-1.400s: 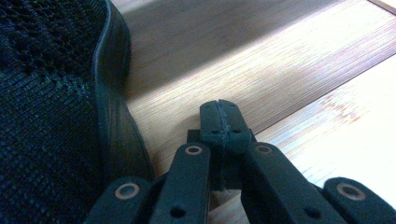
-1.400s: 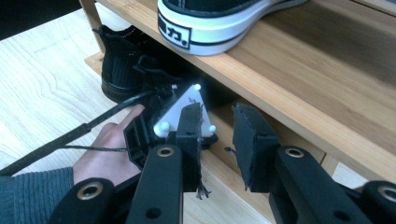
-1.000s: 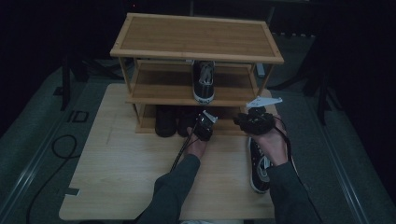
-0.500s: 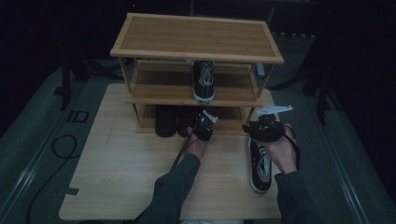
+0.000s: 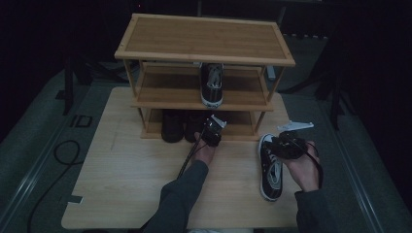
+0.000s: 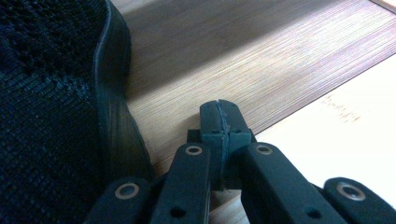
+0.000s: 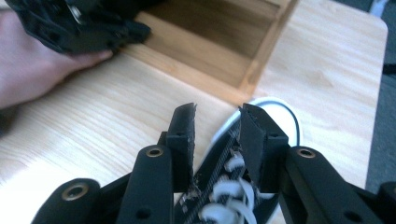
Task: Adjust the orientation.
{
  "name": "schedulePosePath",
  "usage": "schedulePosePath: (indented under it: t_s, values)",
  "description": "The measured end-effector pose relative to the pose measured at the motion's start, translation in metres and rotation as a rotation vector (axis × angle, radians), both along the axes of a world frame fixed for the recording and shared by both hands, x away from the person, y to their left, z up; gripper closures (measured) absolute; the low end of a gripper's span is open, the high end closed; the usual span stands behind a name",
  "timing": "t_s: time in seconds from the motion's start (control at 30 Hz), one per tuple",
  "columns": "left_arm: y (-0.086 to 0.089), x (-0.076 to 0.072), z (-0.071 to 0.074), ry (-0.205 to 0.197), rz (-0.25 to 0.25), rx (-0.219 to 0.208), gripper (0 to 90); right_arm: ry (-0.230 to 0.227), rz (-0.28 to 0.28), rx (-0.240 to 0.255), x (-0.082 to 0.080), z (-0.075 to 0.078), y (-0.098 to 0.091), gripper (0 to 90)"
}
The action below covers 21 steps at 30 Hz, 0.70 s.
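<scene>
High view: our right gripper (image 5: 286,145), jaws parted, hangs over the sneaker (image 5: 270,167), long axis twelve-to-six; left gripper (image 5: 212,131) stays closed at ten o'clock.

sneaker (image 7: 233,186) heel: cut off | black shoe (image 6: 51,116): perhaps half cropped

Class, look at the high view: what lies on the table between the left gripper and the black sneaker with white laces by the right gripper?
Nothing: the high view shows bare wooden table between the left gripper and the sneaker.

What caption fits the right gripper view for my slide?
Open right tongs poised over a black sneaker with white laces beside the wooden rack.
</scene>
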<state>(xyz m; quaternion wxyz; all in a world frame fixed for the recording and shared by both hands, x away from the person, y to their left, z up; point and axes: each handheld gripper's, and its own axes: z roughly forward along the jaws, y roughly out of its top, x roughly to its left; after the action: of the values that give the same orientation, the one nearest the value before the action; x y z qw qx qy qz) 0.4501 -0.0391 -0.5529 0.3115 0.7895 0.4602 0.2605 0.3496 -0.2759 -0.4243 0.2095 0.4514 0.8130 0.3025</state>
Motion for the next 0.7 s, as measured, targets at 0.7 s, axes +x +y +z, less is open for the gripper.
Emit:
schedulePosePath:
  t_s: [0.7]
  values:
    - [0.000, 0.000, 0.000, 0.000, 0.000, 0.001, 90.0, 0.056, -0.113, -0.047, -0.023, -0.027, -0.026, 69.1]
